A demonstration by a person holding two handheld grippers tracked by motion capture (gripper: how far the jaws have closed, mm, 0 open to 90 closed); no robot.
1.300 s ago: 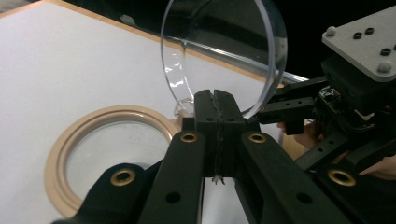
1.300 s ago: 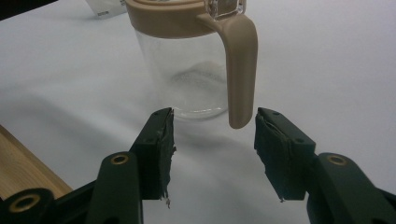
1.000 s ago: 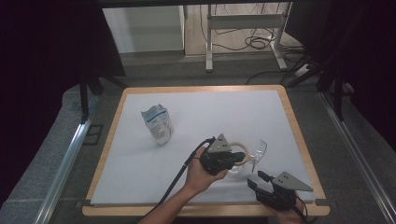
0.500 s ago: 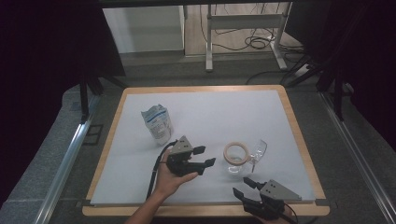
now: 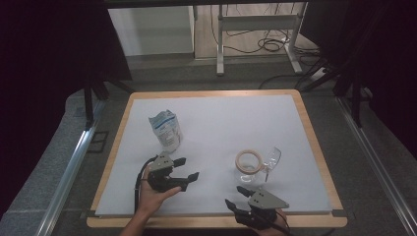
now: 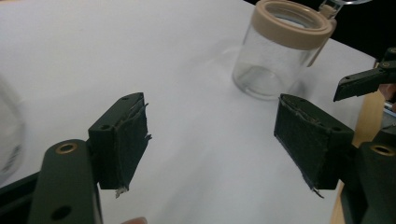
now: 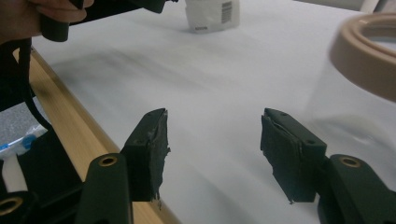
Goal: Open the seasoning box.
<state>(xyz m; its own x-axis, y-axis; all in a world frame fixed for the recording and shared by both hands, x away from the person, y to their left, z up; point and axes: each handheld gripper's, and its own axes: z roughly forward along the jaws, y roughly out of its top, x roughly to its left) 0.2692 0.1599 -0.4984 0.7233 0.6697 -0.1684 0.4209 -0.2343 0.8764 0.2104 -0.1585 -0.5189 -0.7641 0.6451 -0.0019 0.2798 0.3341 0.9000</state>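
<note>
Left hand-held gripper (image 5: 189,168) has just been opening and is released, empty; right hand-held gripper (image 5: 235,195) also released. At our two o'clock stands the clear glass jar with beige rim (image 5: 247,166); next we reach the white pouch (image 5: 166,129).

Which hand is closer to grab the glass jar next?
Probably the right. The right gripper sits open just below the glass jar, which looms beside its jaws in its own view. The left gripper, open too, is farther off.
</note>
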